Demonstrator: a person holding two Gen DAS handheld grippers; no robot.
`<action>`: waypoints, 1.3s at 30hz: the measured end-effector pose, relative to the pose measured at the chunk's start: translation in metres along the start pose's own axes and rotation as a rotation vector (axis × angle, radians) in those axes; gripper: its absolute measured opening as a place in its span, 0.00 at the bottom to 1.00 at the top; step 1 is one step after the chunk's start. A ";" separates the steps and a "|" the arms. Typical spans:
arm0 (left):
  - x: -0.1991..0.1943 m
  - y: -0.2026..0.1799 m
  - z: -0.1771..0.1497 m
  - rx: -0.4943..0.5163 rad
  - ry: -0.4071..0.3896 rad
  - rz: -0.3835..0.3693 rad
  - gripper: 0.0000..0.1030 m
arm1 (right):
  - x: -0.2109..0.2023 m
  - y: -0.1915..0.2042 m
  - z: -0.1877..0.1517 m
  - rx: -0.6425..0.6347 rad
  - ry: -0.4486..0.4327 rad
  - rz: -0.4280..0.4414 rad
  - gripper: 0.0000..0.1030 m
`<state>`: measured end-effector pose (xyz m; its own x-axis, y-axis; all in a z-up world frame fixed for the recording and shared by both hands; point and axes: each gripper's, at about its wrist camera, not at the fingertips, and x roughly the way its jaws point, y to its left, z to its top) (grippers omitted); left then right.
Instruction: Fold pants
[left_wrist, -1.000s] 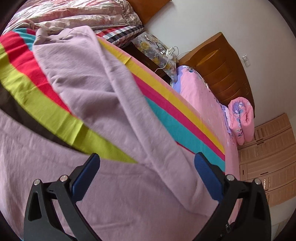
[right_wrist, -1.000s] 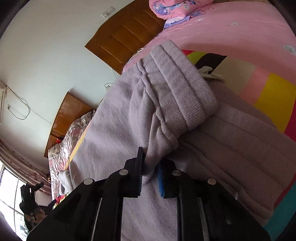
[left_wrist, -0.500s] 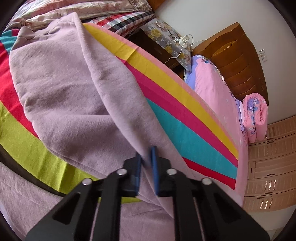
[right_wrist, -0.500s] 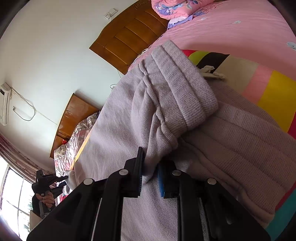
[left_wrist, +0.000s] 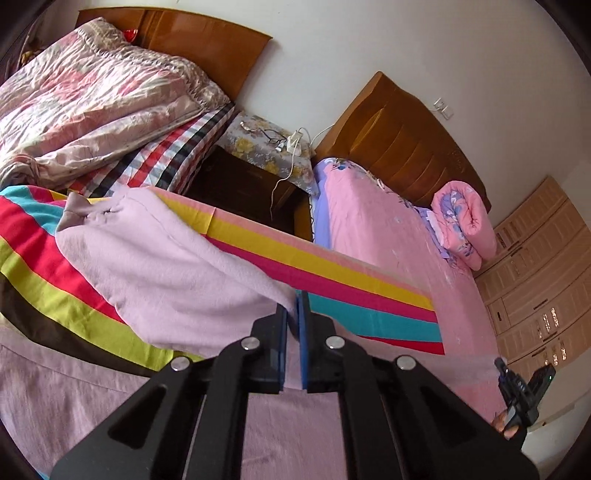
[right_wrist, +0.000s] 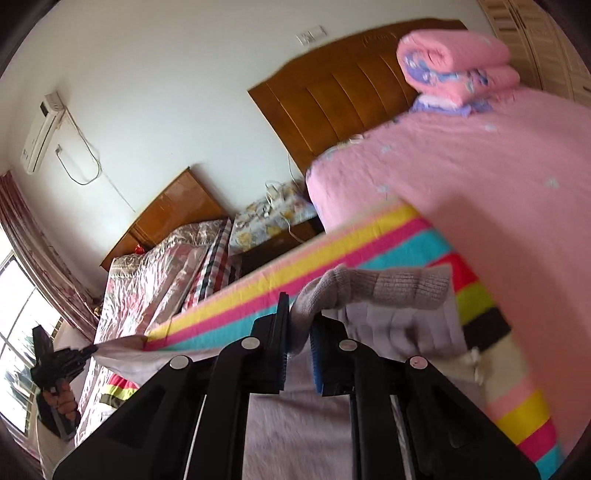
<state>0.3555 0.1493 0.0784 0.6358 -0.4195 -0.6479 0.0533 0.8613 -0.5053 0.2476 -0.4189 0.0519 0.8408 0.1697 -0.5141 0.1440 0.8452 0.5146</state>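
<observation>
Two beds with brown headboards fill this room, and the near bed has a striped blanket (left_wrist: 332, 273) on top. Out from the left gripper (left_wrist: 295, 306), its blue pads are pinched tight on a thin edge of the purple pants (left_wrist: 166, 273). The cloth hangs in the air from that pinch and slopes down to the stripes. The right gripper (right_wrist: 299, 332) has just squeezed a bit more, and its pads now press on the thick ribbed cuff (right_wrist: 388, 288) of the pants. That end is up off the blanket too.

So both ends are caught and lifted, but I think the folding has only just begun. More purple cloth lies flat below each gripper. The lifted part has to be carried over and laid down on the rest. No neat fold shows yet. Past the blanket are a pink sheet (left_wrist: 388, 240) and a rolled pink quilt (left_wrist: 465, 221).
</observation>
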 end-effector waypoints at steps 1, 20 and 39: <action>-0.013 0.001 -0.012 0.011 -0.009 -0.012 0.05 | -0.007 0.002 0.001 -0.012 -0.007 0.009 0.12; -0.016 0.085 -0.221 -0.031 0.064 0.026 0.15 | -0.048 -0.108 -0.178 0.203 0.169 -0.078 0.14; 0.015 0.056 -0.213 0.013 0.123 0.210 0.06 | -0.047 -0.081 -0.199 0.165 0.189 -0.123 0.18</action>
<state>0.2042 0.1303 -0.0805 0.5351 -0.2618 -0.8032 -0.0599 0.9366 -0.3451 0.0926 -0.3947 -0.1022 0.7015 0.1752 -0.6908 0.3353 0.7742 0.5369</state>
